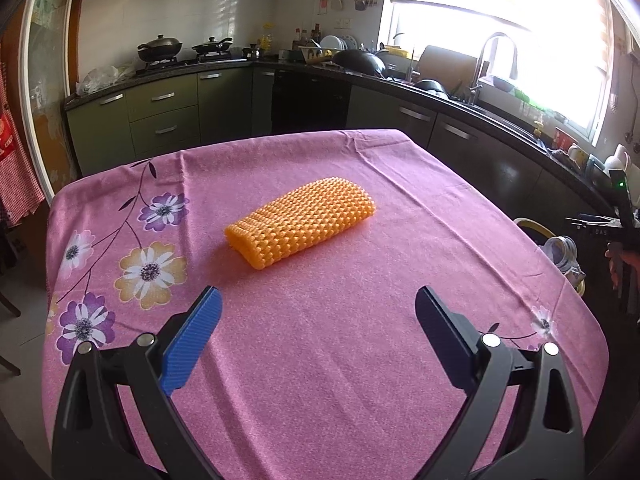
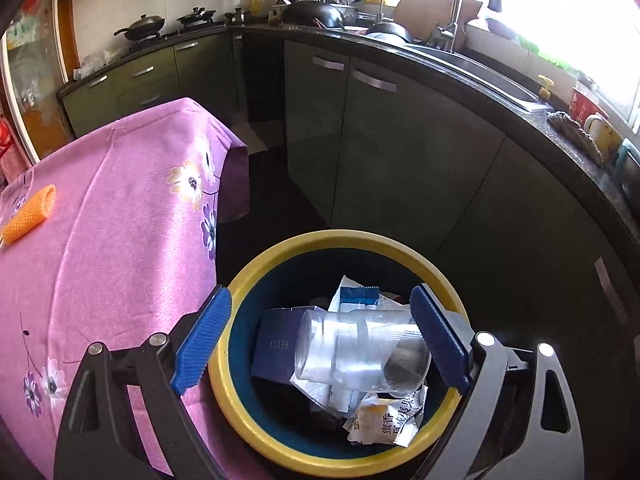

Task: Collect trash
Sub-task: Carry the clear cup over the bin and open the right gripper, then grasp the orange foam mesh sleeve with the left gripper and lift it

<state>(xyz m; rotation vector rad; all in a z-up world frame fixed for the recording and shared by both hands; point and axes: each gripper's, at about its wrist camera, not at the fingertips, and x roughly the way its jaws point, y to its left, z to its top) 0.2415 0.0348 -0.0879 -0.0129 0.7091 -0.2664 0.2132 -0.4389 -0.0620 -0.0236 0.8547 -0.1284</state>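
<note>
Now both grippers gape wide: the left gripper [image 1: 318, 308] near the orange foam sleeve [image 1: 300, 226], the right gripper [image 2: 320, 320] over the bin [image 2: 240, 412], holding nothing.

Bin [image 2: 240, 396] near rim hidden behind right tongs [image 2: 320, 336].

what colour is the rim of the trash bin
Yellow, on the round trash bin with a dark blue inside; clearest in the right wrist view.
</note>
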